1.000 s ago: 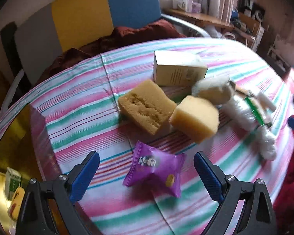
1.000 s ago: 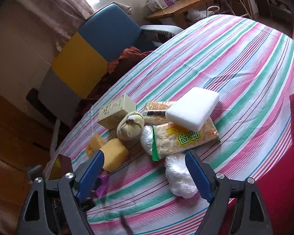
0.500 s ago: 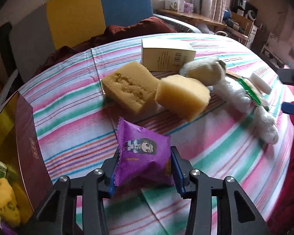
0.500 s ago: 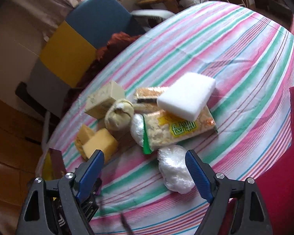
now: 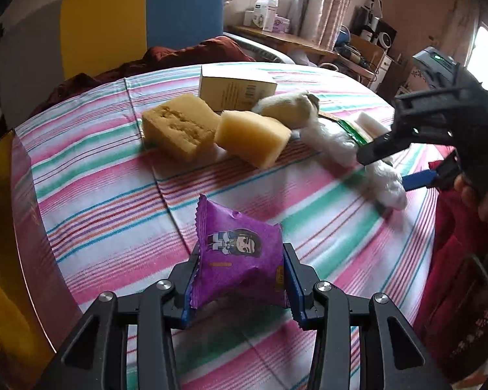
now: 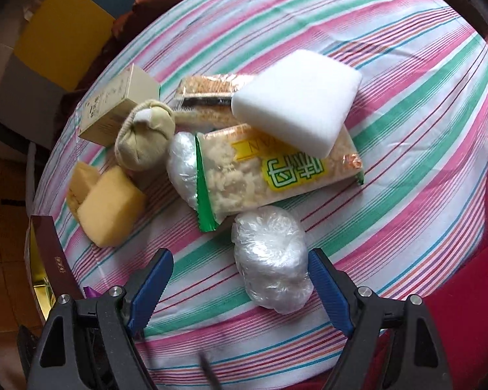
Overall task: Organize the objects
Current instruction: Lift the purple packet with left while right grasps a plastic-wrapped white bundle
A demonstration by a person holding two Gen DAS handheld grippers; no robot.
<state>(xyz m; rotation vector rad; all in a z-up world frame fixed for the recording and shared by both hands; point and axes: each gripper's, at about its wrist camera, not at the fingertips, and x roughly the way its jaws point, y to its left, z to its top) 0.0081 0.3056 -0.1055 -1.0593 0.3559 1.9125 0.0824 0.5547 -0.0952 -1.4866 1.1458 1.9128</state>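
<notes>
The purple snack packet point(image 5: 239, 256), earlier lying free, is now clamped in the left tongs point(image 5: 240, 284); right tongs point(image 6: 240, 287) gape wide.

Striped-cloth worktop point(image 6: 406, 104) carries yellow sponges point(image 6: 110, 208), a carton point(image 6: 120, 110), snack packs point(image 6: 266, 169), plastic-wrapped bundles point(image 6: 270, 269)

Two yellow sponges point(image 6: 109, 208), two plastic-wrapped bundles point(image 6: 271, 265), one white sponge point(image 6: 296, 100)

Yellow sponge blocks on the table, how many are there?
2. One sponge block lies near the cardboard box; the other sponge block leans against its right side, next to the rolled sock. More could be hidden under the pile.
</notes>
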